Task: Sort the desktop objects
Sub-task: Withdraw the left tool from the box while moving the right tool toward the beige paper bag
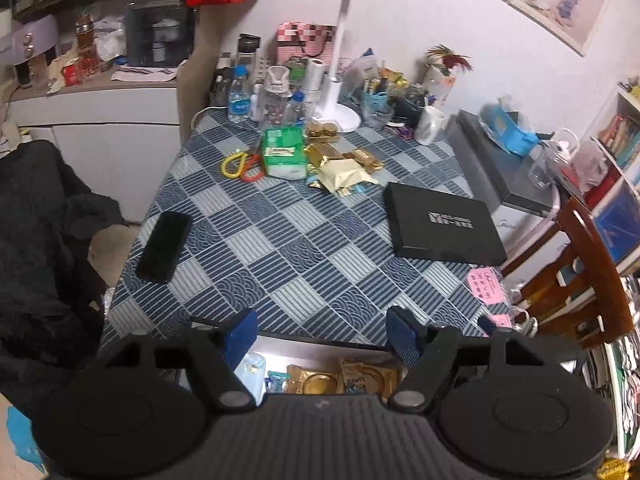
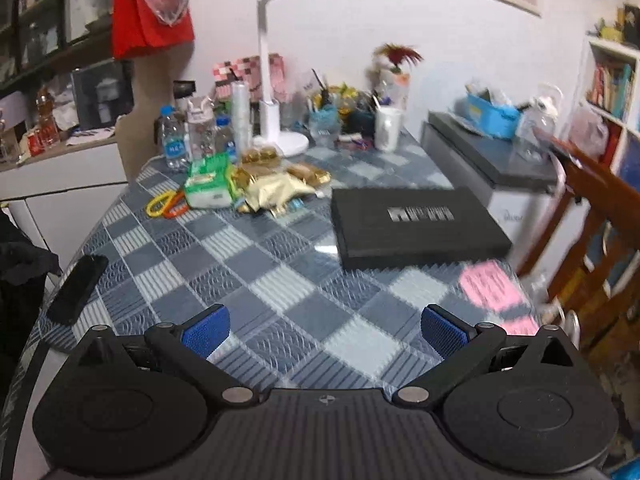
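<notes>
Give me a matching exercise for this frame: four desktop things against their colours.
Things:
1. phone
2. tissue pack
3. desk lamp
4. note

Colours:
A. white
B. pink
C. black
D. green and white

Pairs: 1-C, 2-D, 3-A, 4-B

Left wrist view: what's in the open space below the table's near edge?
Between the open left gripper fingers, packets show: a pale blue pack and tan-gold snack packets. The gripper body covers the rest.
</notes>
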Available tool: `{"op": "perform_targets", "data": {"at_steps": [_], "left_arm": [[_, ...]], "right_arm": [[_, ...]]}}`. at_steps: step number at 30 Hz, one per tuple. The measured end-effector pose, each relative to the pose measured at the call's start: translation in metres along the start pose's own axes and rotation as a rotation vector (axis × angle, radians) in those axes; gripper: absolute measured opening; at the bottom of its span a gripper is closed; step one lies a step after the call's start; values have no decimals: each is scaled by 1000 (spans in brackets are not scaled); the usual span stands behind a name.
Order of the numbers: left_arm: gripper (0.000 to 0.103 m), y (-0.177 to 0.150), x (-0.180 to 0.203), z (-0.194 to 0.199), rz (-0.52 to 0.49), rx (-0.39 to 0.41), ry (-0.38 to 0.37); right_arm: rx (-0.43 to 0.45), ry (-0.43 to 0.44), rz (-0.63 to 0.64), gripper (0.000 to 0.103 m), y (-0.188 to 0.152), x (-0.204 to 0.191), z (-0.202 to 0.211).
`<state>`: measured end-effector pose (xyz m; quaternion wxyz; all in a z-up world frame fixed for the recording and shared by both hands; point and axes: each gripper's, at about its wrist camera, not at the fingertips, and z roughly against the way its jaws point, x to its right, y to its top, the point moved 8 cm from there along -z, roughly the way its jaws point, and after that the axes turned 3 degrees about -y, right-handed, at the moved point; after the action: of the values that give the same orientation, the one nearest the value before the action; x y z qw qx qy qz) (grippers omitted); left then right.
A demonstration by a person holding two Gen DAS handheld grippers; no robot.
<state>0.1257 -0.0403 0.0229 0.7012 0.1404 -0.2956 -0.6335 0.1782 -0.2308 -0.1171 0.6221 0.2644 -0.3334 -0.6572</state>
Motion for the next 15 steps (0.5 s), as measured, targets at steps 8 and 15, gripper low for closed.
{"op": "perform_targets", "data": {"at_steps": [8, 15], "left_arm": [[85, 9, -10, -4, 32, 8, 25], [85, 12, -5, -8, 17, 15, 6]], "right_arm": [[10, 55, 43, 103, 42, -29, -31], [13, 43, 96, 103, 75, -46, -66]]}}
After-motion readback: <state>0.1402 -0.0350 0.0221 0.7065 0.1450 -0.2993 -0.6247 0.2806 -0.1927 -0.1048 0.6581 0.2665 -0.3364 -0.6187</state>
